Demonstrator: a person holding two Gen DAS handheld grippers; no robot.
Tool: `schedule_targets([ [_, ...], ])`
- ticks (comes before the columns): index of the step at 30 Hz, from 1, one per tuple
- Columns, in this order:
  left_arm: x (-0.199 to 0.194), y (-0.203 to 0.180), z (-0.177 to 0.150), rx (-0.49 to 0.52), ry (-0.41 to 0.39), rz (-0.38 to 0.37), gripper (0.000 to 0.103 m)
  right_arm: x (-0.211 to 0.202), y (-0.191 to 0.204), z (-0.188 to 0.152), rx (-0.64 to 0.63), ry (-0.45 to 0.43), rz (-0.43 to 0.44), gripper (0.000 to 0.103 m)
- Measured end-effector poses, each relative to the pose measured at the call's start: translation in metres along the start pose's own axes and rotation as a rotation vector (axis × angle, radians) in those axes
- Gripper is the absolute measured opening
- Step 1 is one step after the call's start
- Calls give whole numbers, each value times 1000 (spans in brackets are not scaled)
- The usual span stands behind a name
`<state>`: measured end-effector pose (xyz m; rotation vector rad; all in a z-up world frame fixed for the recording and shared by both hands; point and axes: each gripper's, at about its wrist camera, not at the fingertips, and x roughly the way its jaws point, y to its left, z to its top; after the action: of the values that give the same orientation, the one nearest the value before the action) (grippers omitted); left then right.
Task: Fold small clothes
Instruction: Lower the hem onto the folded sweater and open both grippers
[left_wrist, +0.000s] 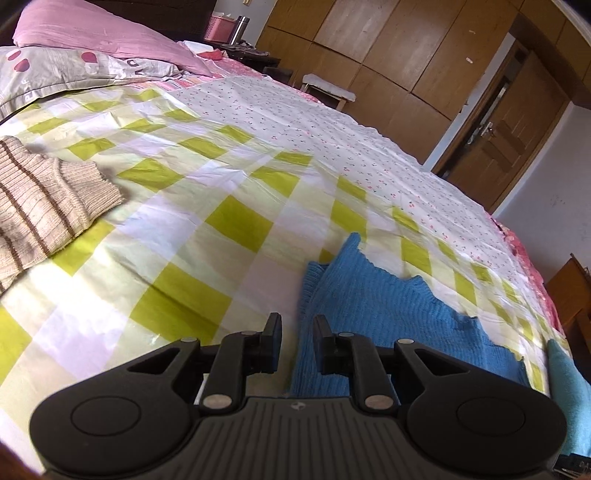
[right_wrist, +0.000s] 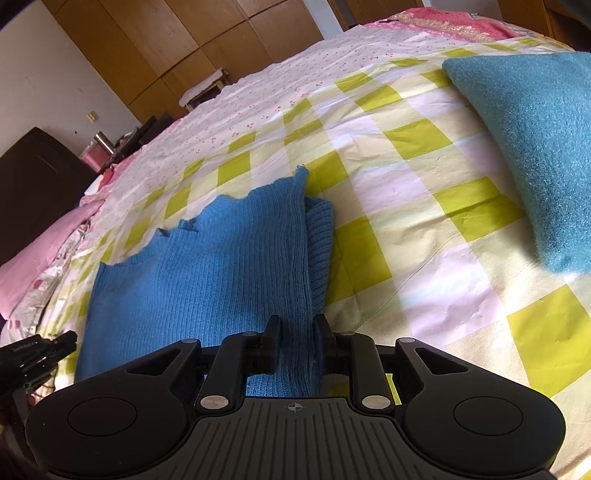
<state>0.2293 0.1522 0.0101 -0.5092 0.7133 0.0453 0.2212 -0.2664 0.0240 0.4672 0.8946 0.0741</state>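
Hovering over the blue ribbed knit sweater (right_wrist: 207, 266), which lies partly folded on the green-and-white checked bedsheet (left_wrist: 192, 236). Right gripper (right_wrist: 295, 328) has jaws slightly apart with the sweater's folded edge between them; pads don't look to be pressing. Left gripper (left_wrist: 296, 326) is parted a little at the sweater's other edge, holding nothing. Risk: lifting now with loose jaws lets the knit slip and the fold flop open; uneven pulls would skew it toward the teal fuzzy cushion (right_wrist: 532, 147)
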Motion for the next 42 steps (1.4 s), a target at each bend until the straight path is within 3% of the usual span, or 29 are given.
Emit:
schedule_targets([
  [4, -10, -1, -12, 2, 25, -30, 24, -4, 2, -1, -8, -10, -4, 22],
  [10, 1, 7, -30, -23, 97, 6, 25, 1, -6, -5, -13, 24, -42, 29],
  [21, -23, 2, -36, 1, 104, 31, 25, -15, 4, -3, -62, -20, -68, 29],
  [27, -48, -2, -39, 16, 101, 49, 25, -6, -3, -15, -68, 39, -97, 28],
  [33, -76, -4, -45, 26, 85, 19, 25, -35, 8, -13, -107, -27, -100, 30],
  [39, -62, 3, -50, 7, 109, -38, 25, -48, 22, -24, -172, -79, -153, 30],
  [42, -51, 10, -51, -17, 132, -80, 25, -43, 40, -22, -192, -74, -123, 30],
])
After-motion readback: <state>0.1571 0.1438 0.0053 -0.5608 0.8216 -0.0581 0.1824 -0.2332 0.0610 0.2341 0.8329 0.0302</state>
